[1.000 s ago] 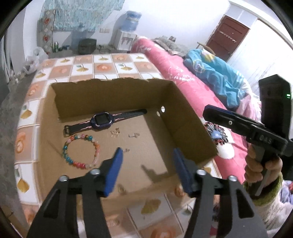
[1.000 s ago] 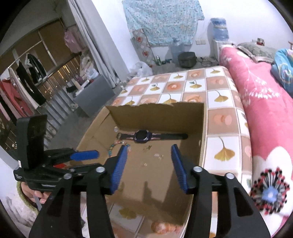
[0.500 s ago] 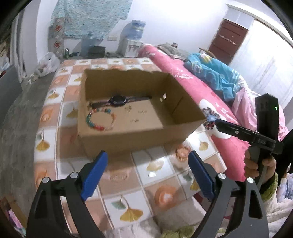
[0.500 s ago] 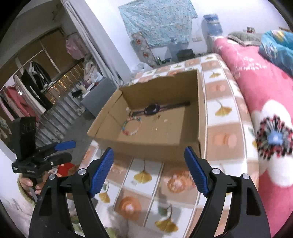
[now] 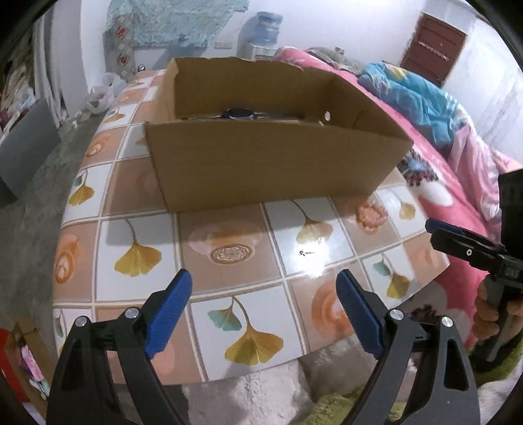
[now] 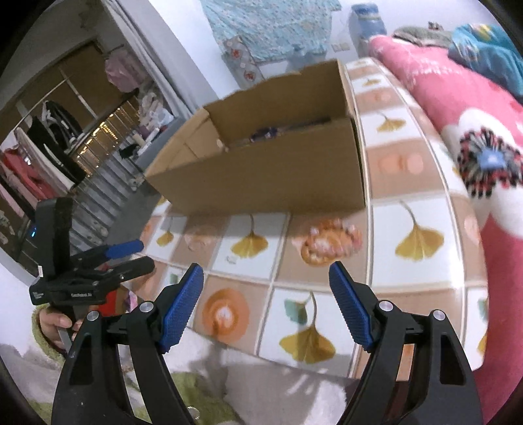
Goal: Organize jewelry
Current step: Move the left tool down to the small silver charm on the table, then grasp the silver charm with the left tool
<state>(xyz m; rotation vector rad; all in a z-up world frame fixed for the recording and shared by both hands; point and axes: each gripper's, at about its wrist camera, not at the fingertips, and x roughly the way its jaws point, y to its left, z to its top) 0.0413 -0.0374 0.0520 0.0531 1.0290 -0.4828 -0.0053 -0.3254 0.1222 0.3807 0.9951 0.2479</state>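
An open cardboard box [image 5: 268, 170] [image 6: 261, 176] stands on the ginkgo-patterned tiled table [image 5: 137, 235] [image 6: 418, 235]. Over its near wall I see only a dark watch [image 5: 237, 113] [image 6: 264, 133] inside; the rest of the box floor is hidden. A tiny piece of jewelry [image 5: 307, 252] [image 6: 232, 260] lies on a white tile in front of the box. My left gripper [image 5: 263, 278] [image 6: 124, 251] hovers open and empty over the table's near edge. My right gripper [image 6: 266, 268] [image 5: 457, 242], also open and empty, is beside it on the right.
A pink flowered quilt [image 5: 457, 183] [image 6: 474, 108] with a blue blanket [image 5: 415, 98] lies along the table's right side. Grey floor [image 5: 29, 202] drops off on the left. A white fluffy cloth [image 5: 261, 392] lies below the near edge. A water dispenser [image 5: 264, 29] stands at the far wall.
Both grippers have pulled back from above the box and sunk toward the table's near edge. Their jaws have widened. The near box wall now hides the bracelet and small pieces.
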